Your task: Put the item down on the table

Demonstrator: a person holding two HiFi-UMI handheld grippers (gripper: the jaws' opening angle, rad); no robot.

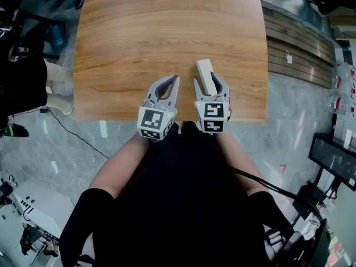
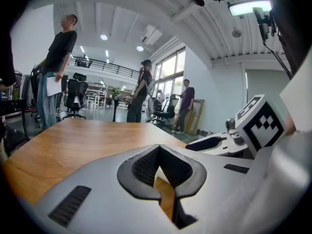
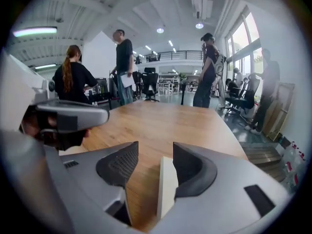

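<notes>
- Head view: the person stands at the near edge of a wooden table (image 1: pixel 167 26) with both claws side by side over that edge. A cream block (image 1: pixel 204 72) pokes forward out of the right claw (image 1: pixel 210 83), pointing away from the person. The left claw (image 1: pixel 176 79) sits just beside it with its tips meeting. It seems parked there to keep clear while the other hand does the placing.
- Left gripper view: the dark pads meet at the tips, and only bare wood shows through the loop behind them, so this claw is closed on nothing. It points low across the table, and the other claw shows off to the right.
- Right gripper view: the jaws stand wide apart. The block (image 3: pixel 167 189) lies along the inner face of the right-hand jaw, while a clear strip of wood shows between it and the left-hand pad (image 3: pixel 122 165). With only one side touching, nothing squeezes it — the claw is open with the block loose between the jaws.
- My reading: the block is set down near the table's front edge, or as good as down. No view settles whether its underside actually rests on the wood.
</notes>
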